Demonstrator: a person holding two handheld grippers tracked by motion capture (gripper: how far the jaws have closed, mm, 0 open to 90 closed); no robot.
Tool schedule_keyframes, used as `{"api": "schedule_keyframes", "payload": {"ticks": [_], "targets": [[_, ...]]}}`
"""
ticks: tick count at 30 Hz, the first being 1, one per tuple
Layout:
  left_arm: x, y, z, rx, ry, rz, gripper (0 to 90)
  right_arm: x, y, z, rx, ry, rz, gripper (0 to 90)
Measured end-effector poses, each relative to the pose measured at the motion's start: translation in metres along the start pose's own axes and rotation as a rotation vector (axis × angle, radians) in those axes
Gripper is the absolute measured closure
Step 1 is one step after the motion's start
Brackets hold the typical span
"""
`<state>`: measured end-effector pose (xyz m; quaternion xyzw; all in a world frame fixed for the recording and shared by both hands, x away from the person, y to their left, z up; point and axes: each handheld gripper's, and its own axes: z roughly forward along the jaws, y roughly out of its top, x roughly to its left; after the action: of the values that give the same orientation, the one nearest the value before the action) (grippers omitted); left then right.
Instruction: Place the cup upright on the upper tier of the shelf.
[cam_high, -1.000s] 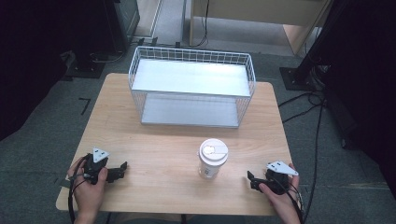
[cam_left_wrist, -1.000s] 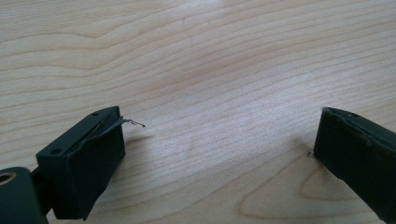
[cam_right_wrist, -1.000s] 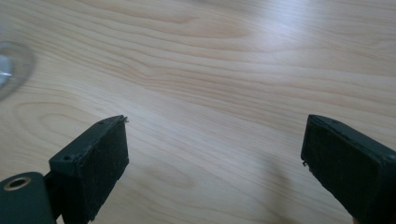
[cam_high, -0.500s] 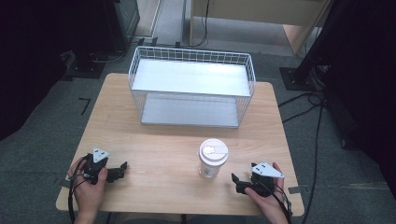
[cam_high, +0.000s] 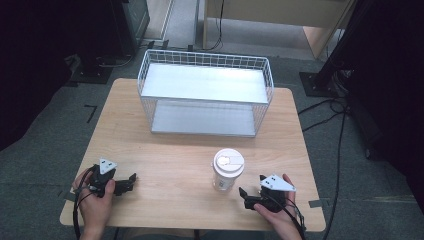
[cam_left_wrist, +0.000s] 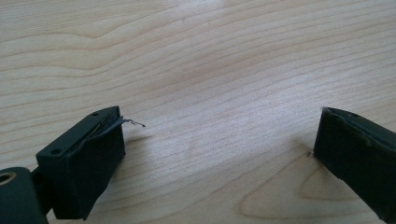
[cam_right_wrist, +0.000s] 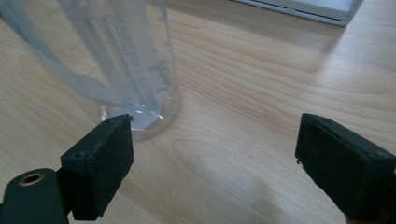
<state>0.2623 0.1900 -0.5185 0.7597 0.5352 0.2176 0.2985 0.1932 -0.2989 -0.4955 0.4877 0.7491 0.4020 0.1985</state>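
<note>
**Right hand-held gripper lines up on the lidded cup**

Here's the right hand-held gripper (cam_high: 245, 196), low at the near right of the table (cam_high: 165, 150), jaws spread wide and holding nothing; it points at the clear plastic cup (cam_high: 228, 170), which stands upright with its white lid on, just beside the jaw tips but apart from them; in the right gripper view the cup's base (cam_right_wrist: 140, 112) sits a little ahead of the left-hand jaw and off to one side rather than between the two, so the approach looks not quite centred yet; my read is that a sideways nudge is needed before any squeeze, since thin clear walls will flex and the tall cup could tip if only one jaw meets it.

Over on the other side, the left hand-held gripper (cam_high: 131, 181) rests near the front left edge, jaws parted over bare wood (cam_left_wrist: 210, 93), well apart from the cup; parked out of the way, I'd say.

Behind the cup stands the white wire basket (cam_high: 206, 95), open-topped and well clear; a likely destination, though that's only a guess.
</note>
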Motion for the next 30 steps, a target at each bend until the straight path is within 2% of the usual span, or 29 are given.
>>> {"api": "schedule_keyframes", "payload": {"ticks": [5, 9, 13, 18, 30], "targets": [[0.000, 0.000, 0.000, 0.000, 0.000, 0.000, 2.4, 0.008, 0.009, 0.001, -0.024, 0.043, -0.010, 12.0], [0.000, 0.000, 0.000, 0.000, 0.000, 0.000, 2.4, 0.015, 0.015, 0.003, -0.016, 0.060, -0.027, 12.2], [0.000, 0.000, 0.000, 0.000, 0.000, 0.001, 2.4, 0.020, 0.019, 0.005, -0.025, 0.084, -0.023, 11.3], [0.000, 0.000, 0.000, 0.000, 0.000, 0.000, 2.4, 0.027, 0.022, 0.008, -0.025, 0.095, -0.031, 11.4], [0.000, 0.000, 0.000, 0.000, 0.000, 0.001, 2.4, 0.050, 0.036, 0.018, -0.076, 0.104, -0.027, 14.3]]}}
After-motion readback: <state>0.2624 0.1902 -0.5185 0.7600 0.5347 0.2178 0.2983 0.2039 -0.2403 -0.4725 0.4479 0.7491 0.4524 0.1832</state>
